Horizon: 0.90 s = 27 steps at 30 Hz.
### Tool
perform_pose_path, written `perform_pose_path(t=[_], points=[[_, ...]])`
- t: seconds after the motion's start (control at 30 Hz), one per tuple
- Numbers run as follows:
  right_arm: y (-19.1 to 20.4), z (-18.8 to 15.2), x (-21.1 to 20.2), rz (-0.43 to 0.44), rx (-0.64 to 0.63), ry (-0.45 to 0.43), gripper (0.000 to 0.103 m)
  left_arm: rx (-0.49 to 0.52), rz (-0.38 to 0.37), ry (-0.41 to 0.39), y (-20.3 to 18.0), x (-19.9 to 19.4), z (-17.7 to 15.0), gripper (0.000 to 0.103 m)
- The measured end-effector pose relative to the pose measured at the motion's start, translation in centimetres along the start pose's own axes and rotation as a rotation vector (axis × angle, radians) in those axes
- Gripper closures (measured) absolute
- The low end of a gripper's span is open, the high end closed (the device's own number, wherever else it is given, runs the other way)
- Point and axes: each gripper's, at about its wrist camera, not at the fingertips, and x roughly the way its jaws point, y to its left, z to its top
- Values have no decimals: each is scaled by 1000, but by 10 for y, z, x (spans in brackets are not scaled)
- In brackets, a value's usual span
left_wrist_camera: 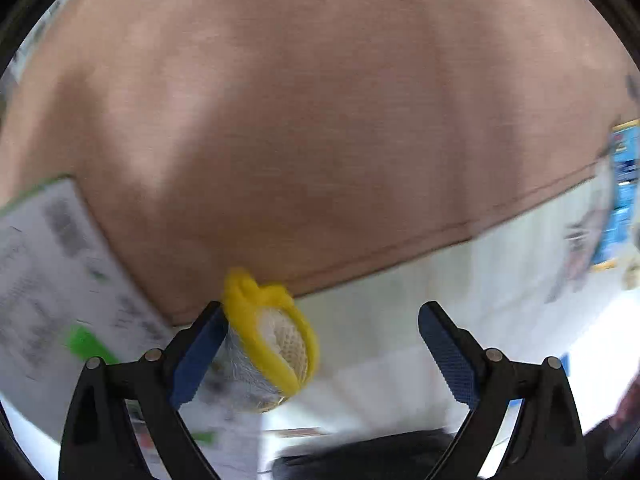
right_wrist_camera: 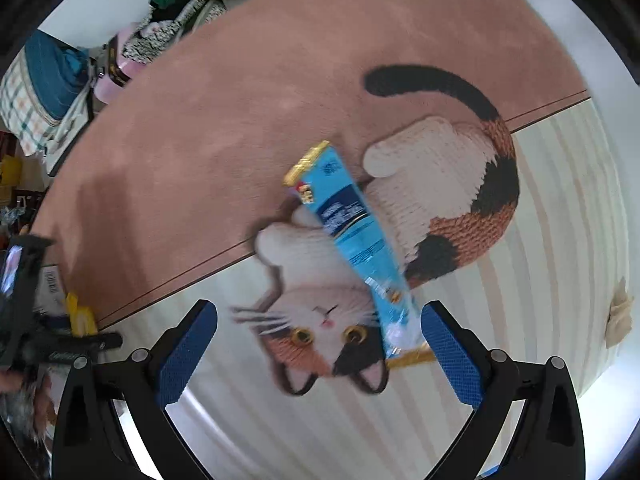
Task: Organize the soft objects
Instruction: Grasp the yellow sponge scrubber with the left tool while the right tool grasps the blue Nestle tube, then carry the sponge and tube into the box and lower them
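The tidying looks just started: both the left gripper (left_wrist_camera: 320,344) and right gripper (right_wrist_camera: 318,350) have wide-open jaws holding nothing, with the yellow mesh pouch (left_wrist_camera: 272,344) and blue packet (right_wrist_camera: 352,236) loose on the cat rug (right_wrist_camera: 240,100).

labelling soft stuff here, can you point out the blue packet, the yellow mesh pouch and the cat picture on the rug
blue packet (right_wrist_camera: 352,224), right wrist view, middle of its printed face
yellow mesh pouch (left_wrist_camera: 276,344), left wrist view, white mesh centre
cat picture (right_wrist_camera: 432,184), right wrist view, white body

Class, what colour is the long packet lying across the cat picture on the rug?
Light blue with gold ends: the packet, clearest in the right wrist view.
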Motion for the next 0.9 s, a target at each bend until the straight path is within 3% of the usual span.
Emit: perform_pose_path(t=[0.07,0.13,0.27,0.33,0.4,0.47,0.57,0.6,0.67,0.7,0.8,0.9], points=[[-6,7,15,-21,-13,14,2,0,-37,-34,-9,-1,-3,6],[-8,12,26,-42,-41,29,4,25,-18,-68,-16,-6,-8,6],[-7,17,46,-82,-101,71,8,160,185,-111,-34,-17,-18,6],[-4,17,55,-93,-126,92,12,216,302,-63,-36,-8,-19,6],[-2,18,55,-86,-127,82,14,240,329,25,-36,8,-18,6],[0,15,53,-77,-136,84,22,256,332,111,-36,29,-23,6],[4,13,47,-78,-136,72,57,239,325,115,-35,43,-28,7],[4,11,46,-69,-128,77,70,229,318,110,-35,46,-28,19],[3,7,46,-44,-109,93,74,184,280,86,-34,50,-39,35],[3,3,47,-19,-99,105,79,161,239,67,-35,48,-44,51],[-1,-13,51,70,-50,136,82,83,146,-24,-39,39,-51,55],[3,-32,54,92,-46,147,82,2,61,-84,-38,38,-53,55]])
